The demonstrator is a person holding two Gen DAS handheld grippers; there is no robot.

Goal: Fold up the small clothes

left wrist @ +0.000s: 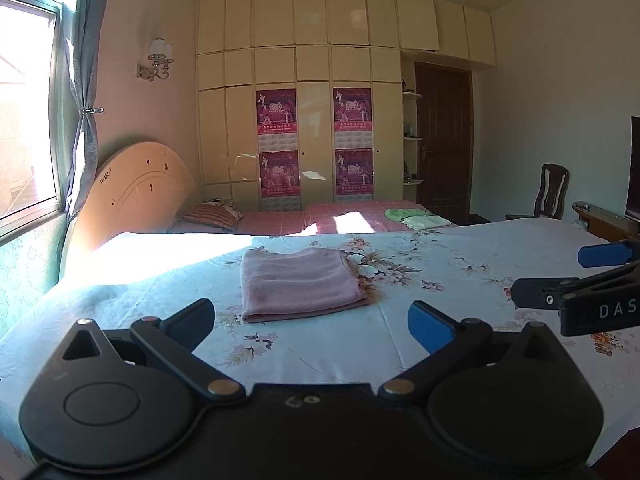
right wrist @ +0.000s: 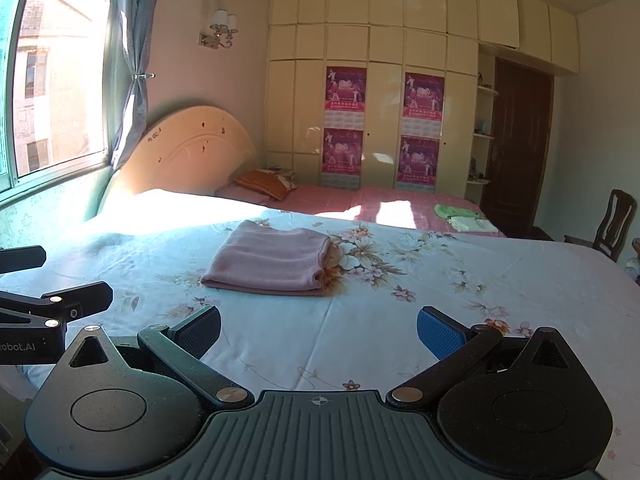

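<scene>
1. A pink garment [left wrist: 298,286] is seen lying folded into a neat rectangle on the flowered bedsheet [left wrist: 440,344], near the middle of the bed and just beyond both sets of tongs.
2. The left gripper [left wrist: 312,322] is held wide apart, with nothing between its fingers; it is kept above the sheet, short of the garment.
3. The right gripper [right wrist: 319,330] is likewise spread wide and empty, and it is pointed at the garment's near edge without touching it.
4. The fold is judged to be finished or nearly so; whether a further fold is intended cannot be told.
5. If another fold is attempted, only the top layer might be pinched at the near edge, so the stacked layers could be peeled open and the tidy shape lost.
6. The bedsheet could be caught together with the garment if the fingers are pressed too deep, and the soft bed would make this easy.
7. Since the two grippers are held close side by side, they could be knocked together if both are brought to the same corner.
8. More folded clothes [left wrist: 416,218] are seen well apart on the far pink bed [left wrist: 280,220].
</scene>
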